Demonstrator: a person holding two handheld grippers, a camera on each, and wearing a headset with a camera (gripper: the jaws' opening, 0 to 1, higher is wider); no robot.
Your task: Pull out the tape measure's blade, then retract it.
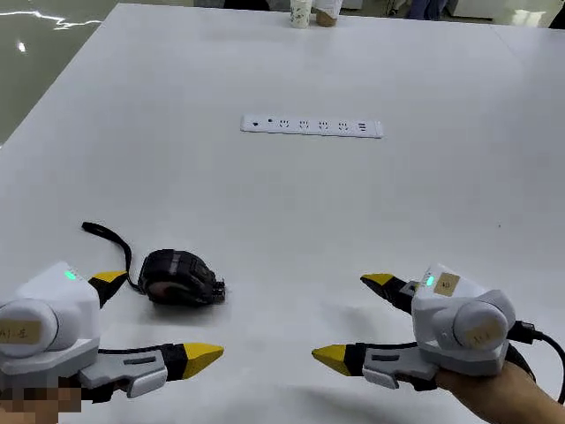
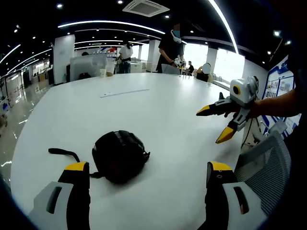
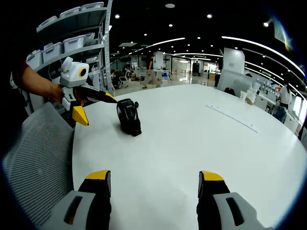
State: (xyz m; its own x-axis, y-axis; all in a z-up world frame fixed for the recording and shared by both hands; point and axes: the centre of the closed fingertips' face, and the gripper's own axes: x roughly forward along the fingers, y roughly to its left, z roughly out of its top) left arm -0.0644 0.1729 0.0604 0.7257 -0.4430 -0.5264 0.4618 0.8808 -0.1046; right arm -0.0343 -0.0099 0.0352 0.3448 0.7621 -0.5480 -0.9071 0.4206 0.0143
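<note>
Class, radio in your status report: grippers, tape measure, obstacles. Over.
Left gripper open, tape measure just ahead. Right gripper open, off to the side. Tape measure on table, blade in, untouched. Power strip far beyond, no obstacle.

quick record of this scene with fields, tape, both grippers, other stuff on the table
tape measure: black, lying on table, not extended, strap trailing off
left gripper: open, empty, close to tape measure, not gripping it
right gripper: open, empty, well apart from tape measure
other: power strip mid-table, cups at far edge
</note>
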